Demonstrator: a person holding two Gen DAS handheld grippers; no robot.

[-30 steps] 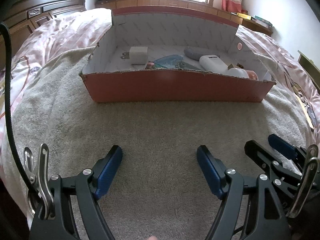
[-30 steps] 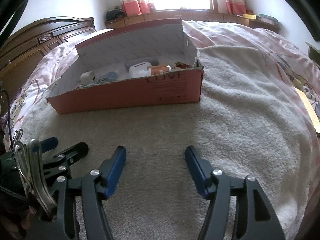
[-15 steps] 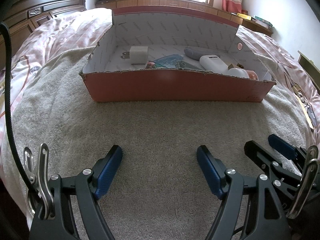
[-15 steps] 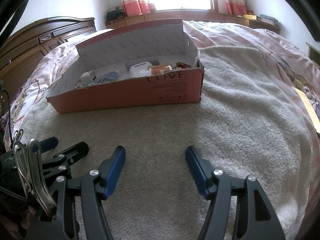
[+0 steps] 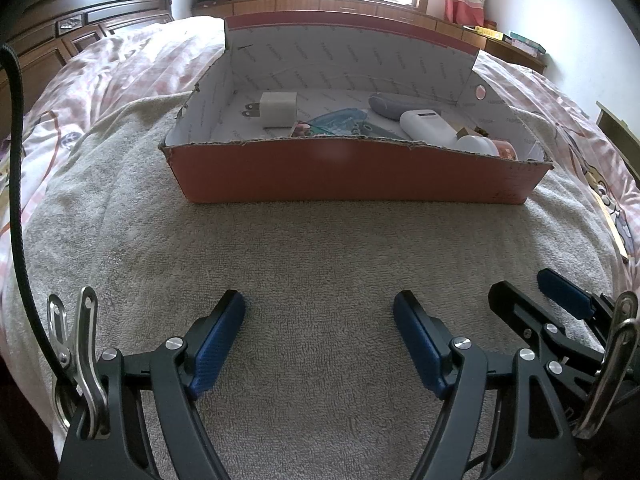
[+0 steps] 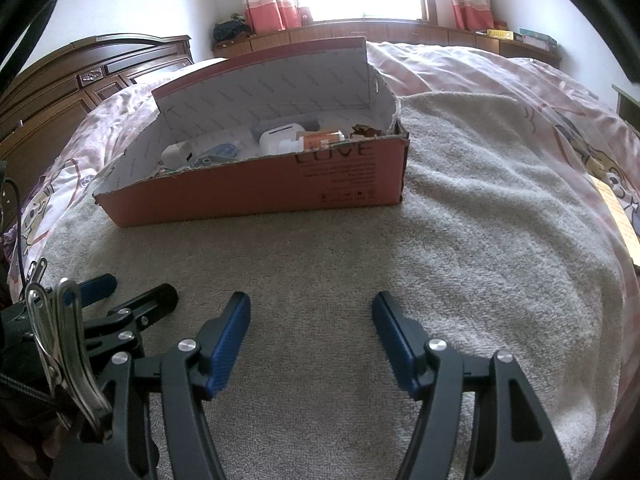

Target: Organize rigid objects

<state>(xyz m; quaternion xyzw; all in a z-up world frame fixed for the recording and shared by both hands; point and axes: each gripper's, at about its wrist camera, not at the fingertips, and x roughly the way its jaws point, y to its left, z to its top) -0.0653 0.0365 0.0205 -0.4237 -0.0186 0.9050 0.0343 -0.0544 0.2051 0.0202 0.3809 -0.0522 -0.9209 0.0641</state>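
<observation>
A red cardboard box (image 5: 352, 176) with a white inside stands on the grey towel (image 5: 320, 248) ahead of both grippers; it also shows in the right wrist view (image 6: 256, 196). In it lie a white plug adapter (image 5: 278, 110), a white power bank (image 5: 426, 124), a grey case (image 5: 394, 104), a teal item (image 5: 336, 120) and an orange-labelled bottle (image 6: 320, 140). My left gripper (image 5: 319, 316) is open and empty, low over the towel. My right gripper (image 6: 311, 314) is open and empty beside it, its fingers (image 5: 560, 296) also visible at the left view's right edge.
The towel covers a bed with a pink patterned quilt (image 6: 520, 92). A dark wooden headboard (image 5: 80, 32) stands at the left. A window sill with cabinets (image 6: 400, 34) runs along the far wall. A black cable (image 5: 18, 200) hangs at the left.
</observation>
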